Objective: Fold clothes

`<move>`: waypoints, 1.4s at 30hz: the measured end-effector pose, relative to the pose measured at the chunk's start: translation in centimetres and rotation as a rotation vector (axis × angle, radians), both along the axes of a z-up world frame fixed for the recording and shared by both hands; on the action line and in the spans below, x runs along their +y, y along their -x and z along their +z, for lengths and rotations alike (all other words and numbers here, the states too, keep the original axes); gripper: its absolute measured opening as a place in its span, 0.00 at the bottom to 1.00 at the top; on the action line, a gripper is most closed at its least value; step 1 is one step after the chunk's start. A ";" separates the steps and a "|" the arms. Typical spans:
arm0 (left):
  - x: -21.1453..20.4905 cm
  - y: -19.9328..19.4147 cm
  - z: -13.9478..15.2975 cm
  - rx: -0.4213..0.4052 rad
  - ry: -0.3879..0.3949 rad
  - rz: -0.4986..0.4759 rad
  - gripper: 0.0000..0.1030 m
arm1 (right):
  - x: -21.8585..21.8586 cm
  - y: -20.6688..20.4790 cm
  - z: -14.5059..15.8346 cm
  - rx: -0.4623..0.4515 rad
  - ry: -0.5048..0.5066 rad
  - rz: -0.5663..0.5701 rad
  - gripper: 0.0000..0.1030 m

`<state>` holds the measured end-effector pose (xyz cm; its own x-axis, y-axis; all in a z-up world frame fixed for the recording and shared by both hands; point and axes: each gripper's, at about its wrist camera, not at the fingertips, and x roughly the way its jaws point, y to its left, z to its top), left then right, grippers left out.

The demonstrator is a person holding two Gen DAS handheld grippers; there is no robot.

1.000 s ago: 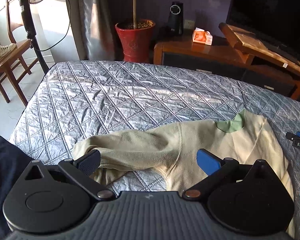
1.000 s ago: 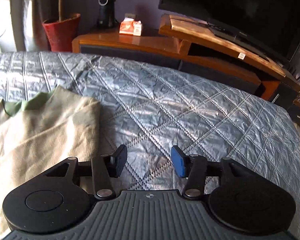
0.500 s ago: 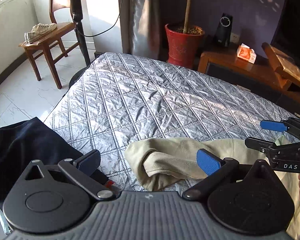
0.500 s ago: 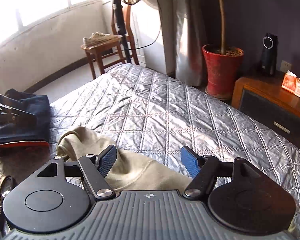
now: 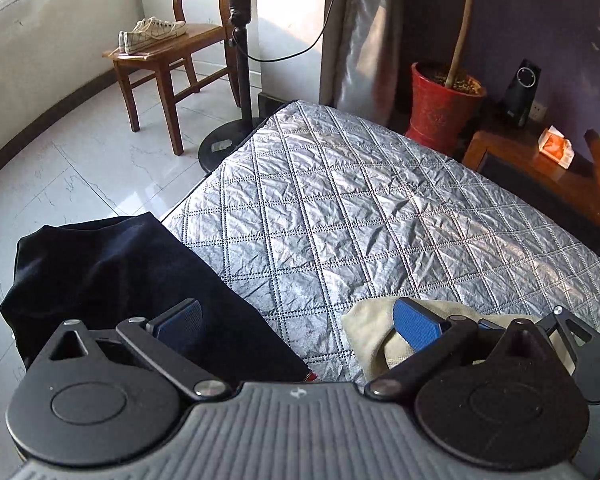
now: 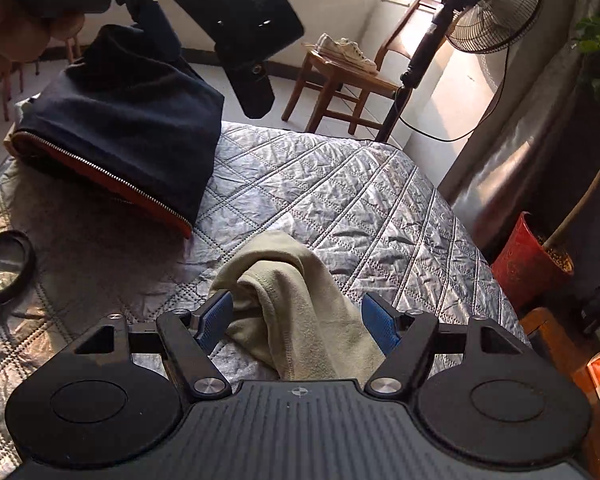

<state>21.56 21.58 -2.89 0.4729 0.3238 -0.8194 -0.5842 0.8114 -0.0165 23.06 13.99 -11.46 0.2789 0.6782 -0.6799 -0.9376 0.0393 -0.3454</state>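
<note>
Both tongs released: right tongs [image 6: 297,322] straddle the beige sleeve [image 6: 296,300], seemingly untouched; left tongs [image 5: 296,326] empty

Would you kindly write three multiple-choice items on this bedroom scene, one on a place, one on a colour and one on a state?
1. Where are the pale sneakers?
A. on the wooden chair
B. on the bed
C. on the floor

2. What colour is the plant pot?
A. blue
B. red
C. white

3. How do the right gripper and the beige sleeve stand?
A. shut on the sleeve
B. open, sleeve between the fingers
C. open, sleeve out of sight

Answers:
1 A, since they rest on its seat.
2 B, since its wall is plainly red.
3 B, since both blue pads stand clear of the cloth.
</note>
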 end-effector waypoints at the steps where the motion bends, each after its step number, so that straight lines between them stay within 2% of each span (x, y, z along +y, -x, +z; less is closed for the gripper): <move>1: 0.1 0.1 0.0 -0.003 0.006 0.004 0.99 | 0.6 0.4 -0.3 -0.043 0.015 0.000 0.74; 5: 0.8 0.2 0.0 -0.013 0.021 0.015 0.99 | 3.3 2.1 -2.3 -0.208 0.102 0.027 0.74; 8: 1.3 0.3 -0.1 -0.017 0.051 0.022 0.99 | 4.9 3.3 -4.3 -0.322 0.162 0.066 0.65; 9: 1.5 0.3 -0.2 -0.020 0.061 0.027 0.99 | 5.3 3.3 -4.7 -0.336 0.171 0.057 0.46; 10: 1.7 0.4 -0.1 -0.023 0.066 0.033 0.99 | 5.4 3.1 -4.5 -0.333 0.147 0.028 0.12; 12: 1.9 0.5 0.0 -0.030 0.068 0.046 0.99 | 5.3 2.5 -3.4 -0.299 0.063 -0.047 0.08; 15: 2.1 0.7 0.1 -0.037 0.069 0.061 0.99 | 3.2 -0.3 0.6 -0.084 -0.168 -0.232 0.07; 18: 2.0 0.6 0.1 -0.036 0.076 0.062 0.99 | -3.3 -4.5 4.7 0.292 -0.541 -0.531 0.07; 20: 1.6 0.4 0.1 -0.034 0.076 0.051 0.99 | -9.6 -5.6 4.7 0.531 -0.797 -0.724 0.07; 22: 1.1 0.2 0.2 -0.035 0.068 0.035 0.99 | -16.2 -4.7 2.8 0.726 -1.033 -0.925 0.07; 23: 0.8 0.1 0.3 -0.036 0.064 0.027 0.99 | -18.9 -3.8 1.4 0.790 -1.094 -1.021 0.07; 26: 0.0 -0.2 0.3 -0.032 0.053 0.006 0.99 | -23.8 -0.2 -2.7 0.864 -1.014 -1.217 0.12; 28: -0.4 -0.3 0.2 -0.028 0.047 -0.005 0.99 | -24.8 2.0 -5.2 0.887 -0.830 -1.293 0.12; 29: -0.6 -0.4 0.1 -0.025 0.045 -0.009 0.99 | -24.9 2.9 -5.9 0.886 -0.751 -1.293 0.14; 30: -0.8 -0.4 0.1 -0.023 0.042 -0.013 0.99 | -24.9 3.7 -6.4 0.878 -0.691 -1.285 0.21; 31: -0.9 -0.5 0.0 -0.020 0.040 -0.017 0.99 | -25.3 4.3 -6.2 0.855 -0.668 -1.268 0.36; 32: -1.1 -0.6 -0.1 -0.017 0.037 -0.022 0.99 | -25.8 4.8 -5.6 0.824 -0.666 -1.247 0.46; 33: -1.3 -0.7 -0.2 -0.015 0.035 -0.025 0.99 | -26.2 4.8 -4.8 0.772 -0.652 -1.225 0.66; 34: -1.4 -0.8 -0.2 -0.013 0.035 -0.027 0.99 | -26.6 4.6 -3.7 0.707 -0.632 -1.202 0.76; 36: -1.7 -0.9 -0.2 -0.012 0.039 -0.034 0.99 | -27.0 3.5 -1.4 0.537 -0.560 -1.167 0.74; 37: -1.9 -1.0 -0.2 -0.012 0.041 -0.039 0.99 | -27.5 2.5 -0.5 0.486 -0.542 -1.163 0.73; 38: -2.1 -1.1 -0.2 -0.011 0.041 -0.045 0.99 | -28.2 1.3 0.3 0.458 -0.535 -1.166 0.73; 41: -3.0 -1.5 -0.3 -0.006 0.044 -0.069 0.99 | -30.5 -2.5 1.6 0.466 -0.522 -1.215 0.74; 42: -3.3 -1.7 -0.4 -0.005 0.047 -0.077 0.99 | -30.3 -3.6 1.8 0.460 -0.480 -1.191 0.74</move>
<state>23.22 18.33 -3.25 0.4989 0.2480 -0.8305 -0.5200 0.8522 -0.0579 26.69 -16.31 -9.64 0.6700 0.3817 -0.6367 -0.2768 0.9243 0.2629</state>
